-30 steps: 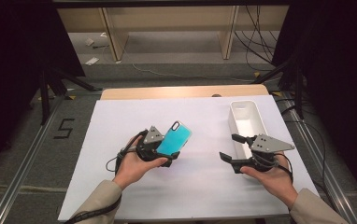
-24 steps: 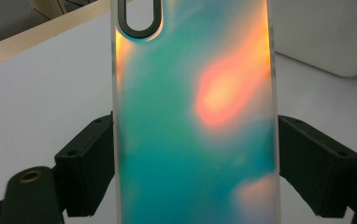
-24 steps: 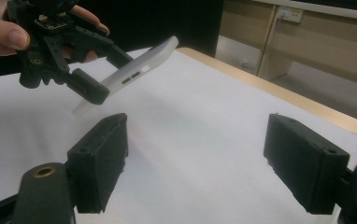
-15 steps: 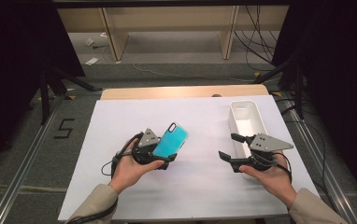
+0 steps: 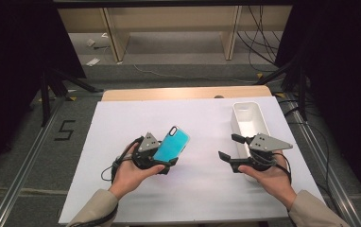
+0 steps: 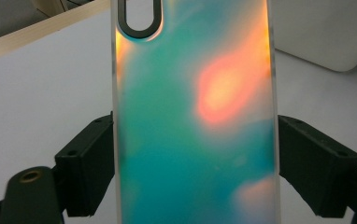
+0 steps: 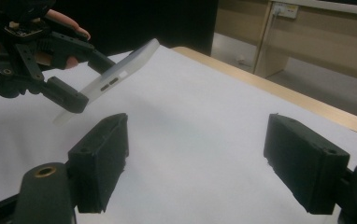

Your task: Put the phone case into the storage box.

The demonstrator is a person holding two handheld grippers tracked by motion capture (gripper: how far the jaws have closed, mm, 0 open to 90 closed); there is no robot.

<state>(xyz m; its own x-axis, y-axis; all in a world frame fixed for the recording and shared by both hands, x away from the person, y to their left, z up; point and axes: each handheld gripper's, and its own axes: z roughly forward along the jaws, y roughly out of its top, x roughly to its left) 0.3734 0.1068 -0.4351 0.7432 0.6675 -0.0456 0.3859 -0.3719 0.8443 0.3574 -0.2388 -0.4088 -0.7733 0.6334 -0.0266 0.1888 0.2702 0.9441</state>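
The left gripper (image 5: 162, 156) sits well left of the white bin (image 5: 248, 120), its jaws clamped on the two long edges of a teal phone case (image 5: 171, 144). The case is tilted up off the white table cover (image 5: 202, 198), camera cutout at the far end. The right gripper (image 5: 233, 147) hovers just beside the bin's near end, its jaws spread apart with nothing between them.

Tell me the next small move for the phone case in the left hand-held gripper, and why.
Probably carry the phone case right, toward the white bin: the left hand-held gripper clamps its edges above the table, while the right hand-held gripper waits open beside the bin.
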